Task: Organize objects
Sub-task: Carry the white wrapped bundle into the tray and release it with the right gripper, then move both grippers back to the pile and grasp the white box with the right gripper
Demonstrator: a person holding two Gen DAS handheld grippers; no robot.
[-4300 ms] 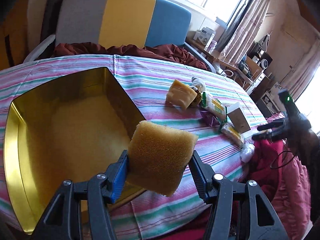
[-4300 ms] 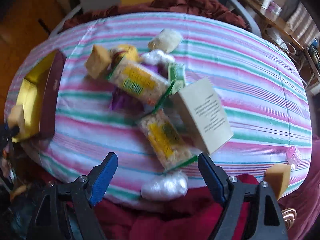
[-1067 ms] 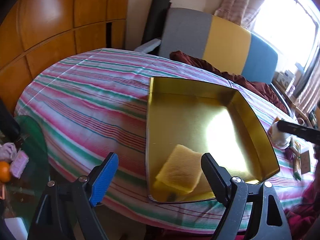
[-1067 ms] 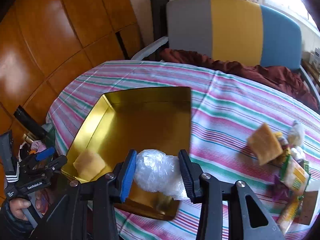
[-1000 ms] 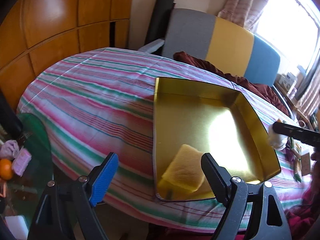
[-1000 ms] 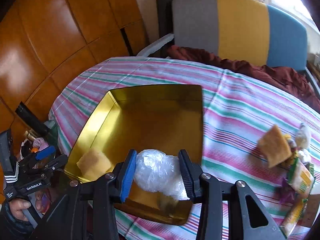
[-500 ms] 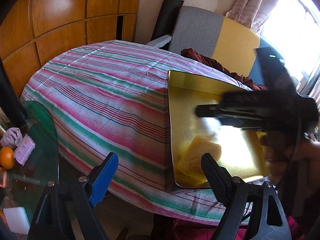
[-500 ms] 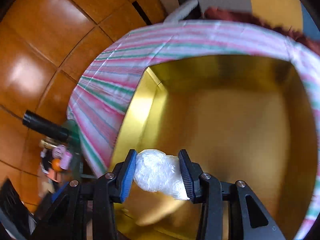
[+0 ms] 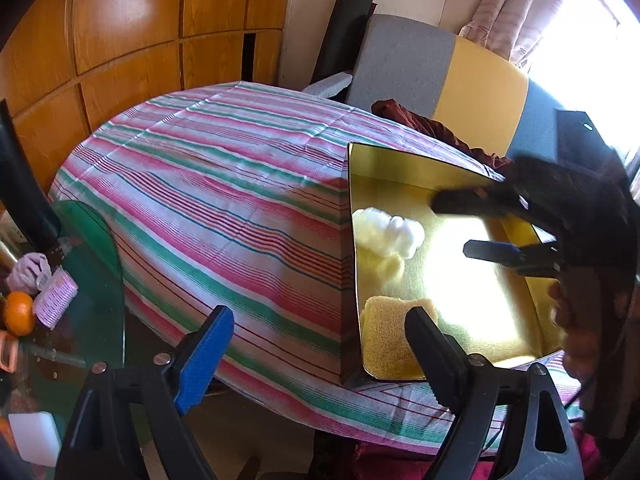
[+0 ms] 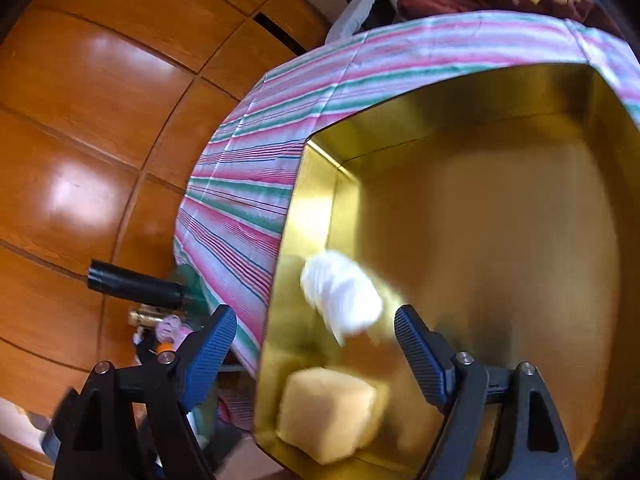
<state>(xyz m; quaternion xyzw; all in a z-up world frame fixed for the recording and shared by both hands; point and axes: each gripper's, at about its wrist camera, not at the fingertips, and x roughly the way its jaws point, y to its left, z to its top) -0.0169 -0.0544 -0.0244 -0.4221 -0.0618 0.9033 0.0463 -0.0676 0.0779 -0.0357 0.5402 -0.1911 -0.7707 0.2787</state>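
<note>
At the far left of the left wrist view, a green glass side table [image 9: 94,248] carries an orange [image 9: 18,314] and a pink-and-white striped item [image 9: 54,300]. To its right the round tabletop, under a pink, green and white striped cloth [image 9: 224,200], holds a gold tin box [image 9: 404,162] near its right edge. The left gripper [image 9: 320,344] hangs wide with nothing between its fingers, the blue pad over the cloth's near edge and the black finger in front of the box's near left corner. In that corner lies a yellow sponge [image 9: 386,336]. Farther back along the left wall of the box sits a white plastic-wrapped bundle [image 9: 390,230], apart from the sponge. To the right, the right gripper [image 9: 456,226] reaches in over the box floor, held by a person's hand [image 9: 576,320].

In the right wrist view, the right gripper [image 10: 316,338] has just been opening its jaws; they stand wide, and the bundle [image 10: 342,294], blurred, lies beyond them, untouched. The sponge [image 10: 326,416] rests in the near left corner of the box [image 10: 460,96].
</note>
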